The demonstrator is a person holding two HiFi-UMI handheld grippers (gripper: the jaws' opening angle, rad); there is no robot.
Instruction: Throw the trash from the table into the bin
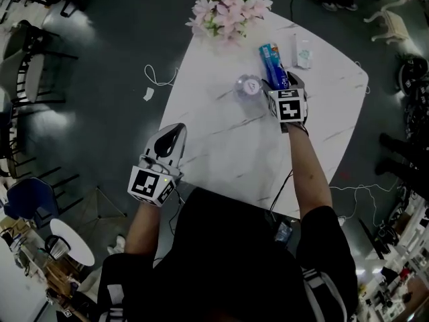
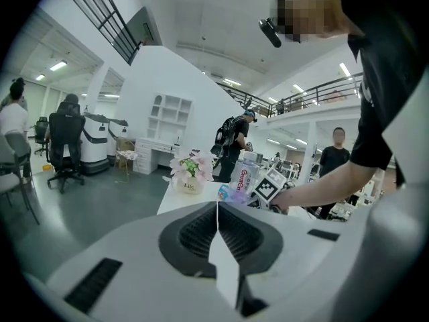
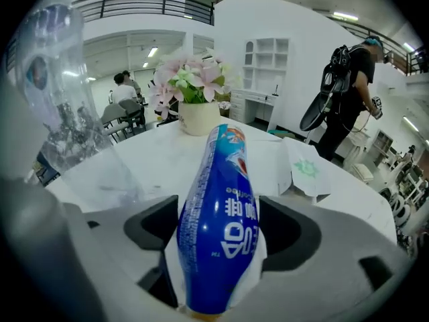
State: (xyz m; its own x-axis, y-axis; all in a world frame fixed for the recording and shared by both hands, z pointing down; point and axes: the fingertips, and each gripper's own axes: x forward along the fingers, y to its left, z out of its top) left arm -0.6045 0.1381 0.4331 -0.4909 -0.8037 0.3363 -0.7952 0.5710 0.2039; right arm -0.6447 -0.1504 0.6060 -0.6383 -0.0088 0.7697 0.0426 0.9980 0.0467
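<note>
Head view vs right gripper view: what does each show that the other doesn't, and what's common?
Head view only: the left claw at the table's near-left edge, the wearer's arms, and the floor.

Right gripper view only: the right claw seen from behind, with its jaws apart and the blue packet lying between them. There is also a person with a backpack.

Both: the blue packet, flowers, clear bottle, white pouch and table.

Head cam looks steeply down on counter [image 1: 228, 146]; left gripper [image 1: 177, 129] cam faces across it from near edge, right gripper [image 1: 281, 80] cam hugs bottle [image 3: 218, 227]; all share flowers [image 1: 228, 9].
</note>
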